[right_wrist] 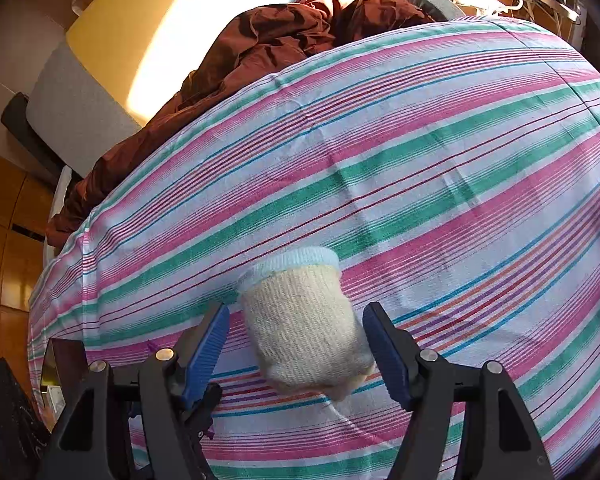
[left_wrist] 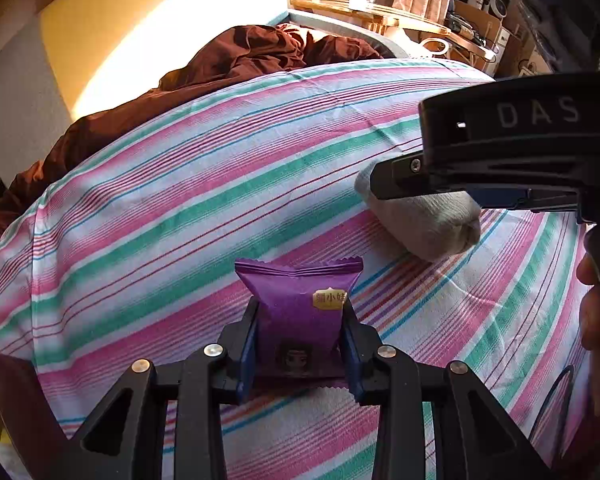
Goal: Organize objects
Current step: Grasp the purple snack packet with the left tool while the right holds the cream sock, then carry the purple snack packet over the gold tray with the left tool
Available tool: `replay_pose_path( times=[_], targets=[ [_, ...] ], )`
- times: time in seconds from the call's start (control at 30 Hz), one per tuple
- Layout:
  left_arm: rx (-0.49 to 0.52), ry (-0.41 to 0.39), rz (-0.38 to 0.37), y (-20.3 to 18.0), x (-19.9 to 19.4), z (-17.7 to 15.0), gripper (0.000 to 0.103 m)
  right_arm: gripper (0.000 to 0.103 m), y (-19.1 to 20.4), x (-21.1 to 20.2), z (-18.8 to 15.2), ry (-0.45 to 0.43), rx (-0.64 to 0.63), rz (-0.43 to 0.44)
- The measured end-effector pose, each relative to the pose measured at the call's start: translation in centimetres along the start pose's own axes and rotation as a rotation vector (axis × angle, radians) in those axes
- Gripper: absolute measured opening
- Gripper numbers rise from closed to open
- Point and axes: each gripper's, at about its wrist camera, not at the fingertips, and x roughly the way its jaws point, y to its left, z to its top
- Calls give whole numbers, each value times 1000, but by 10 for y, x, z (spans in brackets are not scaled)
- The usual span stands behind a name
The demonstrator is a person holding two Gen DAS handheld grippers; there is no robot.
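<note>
A big striped sheet in pink, green and white covers the bed and fills most of both pictures. Behind it, in the upper middle of each view, lies a crumpled dark red blanket. A yellow board stands at the upper left, with bright sun on it. At the top right of the left view there is a wooden shelf with small things on it. A rolled cream sock lies on the sheet in the lower middle of the right view, and the right tongs are spread wide around it, with the blue pads not touching it. In the left view that same sock shows at the middle right, under the black body of the right tongs. A small purple snack packet sits in the lower middle of the left view, and the left tongs are pinching it from both sides.
</note>
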Motion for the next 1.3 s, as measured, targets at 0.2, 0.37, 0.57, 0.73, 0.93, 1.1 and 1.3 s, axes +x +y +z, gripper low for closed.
replay_pose_path(
  times=[0.2,0.37,0.57,0.73,0.93,1.1,1.3],
  targets=[
    [-91,-12,25,0,-21,-35,36,71,4,11,-3,20,-52,-45],
    [-134,-62,51,-7,-39,-75,35,59,16,17,-10,-3,-163,-132],
    [-124,-127,62,-13,-44,-91,36,55,16,13,-15,-9,-168,-122],
    [-124,-154,70,-17,-45,-92,36,55,27,19,-20,13,-219,-108],
    [-127,-185,83,-16,-43,-96,36,58,32,24,-23,15,-267,-144],
    [-135,-193,75,-13,-41,-96,37,60,38,28,-26,8,-323,-182],
    [-137,-199,73,-15,-43,-98,37,60,36,29,-27,-4,-345,-191]
  ],
)
